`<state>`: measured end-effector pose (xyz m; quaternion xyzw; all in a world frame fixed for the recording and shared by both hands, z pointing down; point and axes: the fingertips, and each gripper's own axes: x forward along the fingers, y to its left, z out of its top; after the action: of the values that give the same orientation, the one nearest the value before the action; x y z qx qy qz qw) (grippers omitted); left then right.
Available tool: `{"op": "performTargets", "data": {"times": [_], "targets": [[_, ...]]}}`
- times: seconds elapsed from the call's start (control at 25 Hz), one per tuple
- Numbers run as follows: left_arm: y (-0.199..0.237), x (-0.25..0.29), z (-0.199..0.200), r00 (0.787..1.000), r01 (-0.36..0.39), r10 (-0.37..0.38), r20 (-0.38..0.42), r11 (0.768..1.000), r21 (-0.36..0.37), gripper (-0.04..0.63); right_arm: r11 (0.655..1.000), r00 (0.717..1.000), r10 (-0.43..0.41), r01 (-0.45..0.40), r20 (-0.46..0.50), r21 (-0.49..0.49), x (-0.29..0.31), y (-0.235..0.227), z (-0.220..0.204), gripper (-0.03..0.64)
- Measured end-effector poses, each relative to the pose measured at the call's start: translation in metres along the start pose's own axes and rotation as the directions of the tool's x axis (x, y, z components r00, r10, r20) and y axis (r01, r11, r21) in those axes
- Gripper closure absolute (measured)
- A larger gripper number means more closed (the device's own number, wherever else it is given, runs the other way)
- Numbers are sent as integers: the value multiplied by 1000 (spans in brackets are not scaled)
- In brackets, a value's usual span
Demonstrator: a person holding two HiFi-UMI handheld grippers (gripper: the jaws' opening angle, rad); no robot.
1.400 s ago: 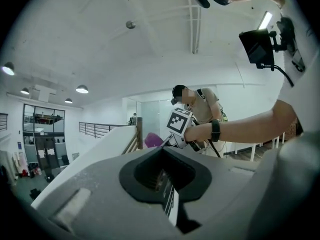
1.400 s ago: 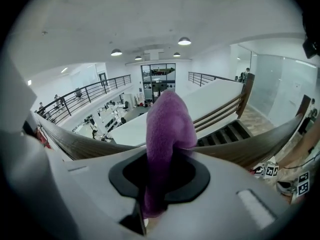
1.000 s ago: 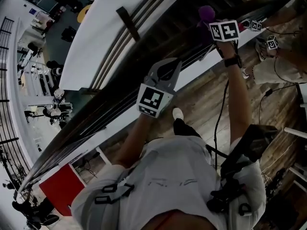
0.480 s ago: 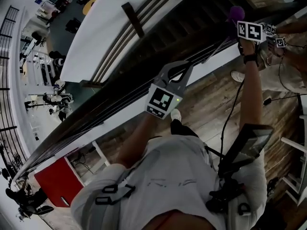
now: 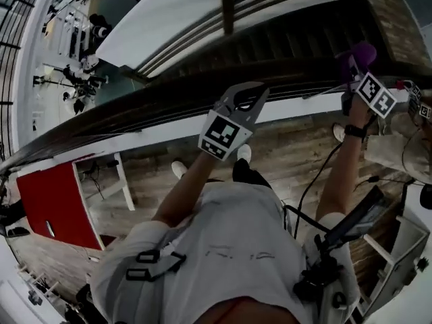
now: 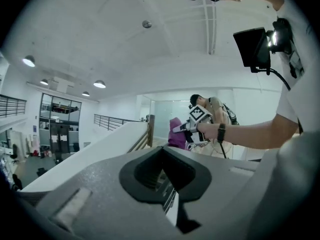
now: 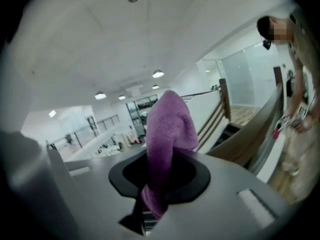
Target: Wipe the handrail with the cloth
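Note:
A dark handrail runs across the head view from lower left to upper right. The purple cloth sticks out of my right gripper, which is shut on it, at the right end of the rail. Whether the cloth touches the rail I cannot tell. In the right gripper view the cloth stands up between the jaws, with the rail beyond it. My left gripper hovers over the rail's middle, shut with nothing in it. The left gripper view shows its closed jaws and the right gripper with the cloth ahead.
A stairwell with wooden steps drops behind the rail. A red cabinet and a white frame stand on the wood floor at left. Another person stands close at right, seen also in the right gripper view.
My right gripper has carried the cloth to the right along the rail, away from the left gripper. The head view has swung round; the left gripper stays over the rail.

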<state>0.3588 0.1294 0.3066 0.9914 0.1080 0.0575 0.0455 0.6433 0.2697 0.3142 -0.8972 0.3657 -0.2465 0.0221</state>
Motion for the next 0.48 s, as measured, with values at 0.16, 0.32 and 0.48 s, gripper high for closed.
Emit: {"op": "performTargets", "data": {"times": [0.16, 0.32, 0.48], "targets": [[46, -77, -9, 984, -177, 178, 5, 984, -28, 598, 915, 926, 370, -377, 72, 146, 5, 175, -25, 546], [93, -180, -11, 940, -341, 341, 17, 940, -31, 598, 780, 784, 620, -613, -18, 125, -2, 353, -70, 546], [133, -294, -22, 853, -519, 522, 25, 852, -59, 598, 631, 617, 775, -765, -135, 127, -21, 510, -132, 546]]}}
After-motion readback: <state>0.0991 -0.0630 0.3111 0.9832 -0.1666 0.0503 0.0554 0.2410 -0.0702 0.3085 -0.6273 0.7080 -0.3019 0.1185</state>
